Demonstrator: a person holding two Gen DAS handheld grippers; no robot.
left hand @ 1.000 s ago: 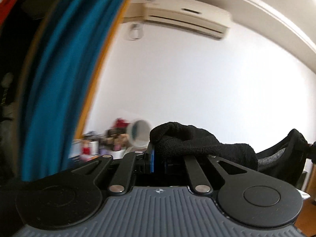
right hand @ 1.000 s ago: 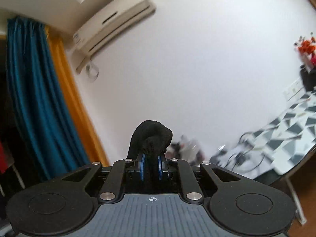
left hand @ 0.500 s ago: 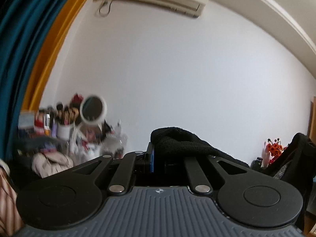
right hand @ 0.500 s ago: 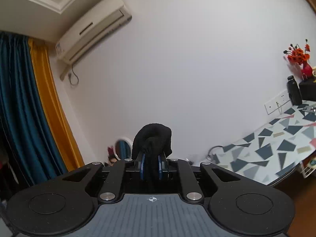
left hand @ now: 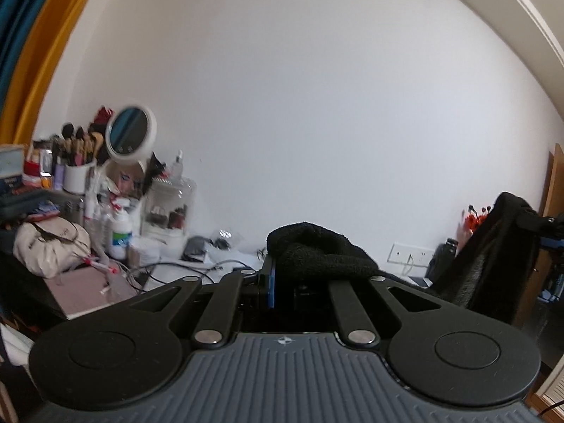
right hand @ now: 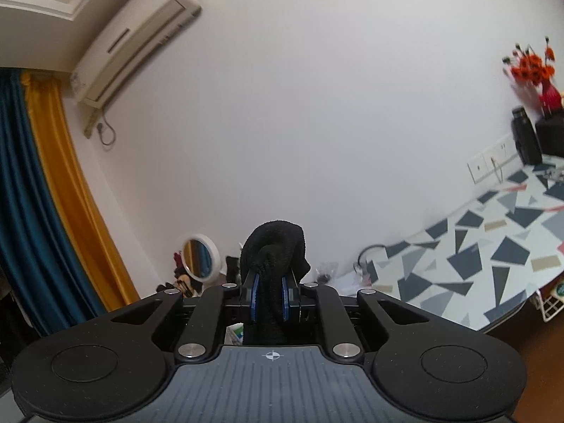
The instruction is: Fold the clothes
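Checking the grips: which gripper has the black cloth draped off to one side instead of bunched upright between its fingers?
The left gripper: its black cloth spills rightward over the finger.

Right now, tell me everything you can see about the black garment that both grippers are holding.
The black garment looks like thick, fuzzy knit, plain with no print showing. The right gripper pinches a bunched fold between its blue pads, fabric bulging above and hanging below. The left gripper clamps another bunch, which drapes rightward over a finger. It is lifted, with only the grippers seen touching it. Its full shape is hidden.
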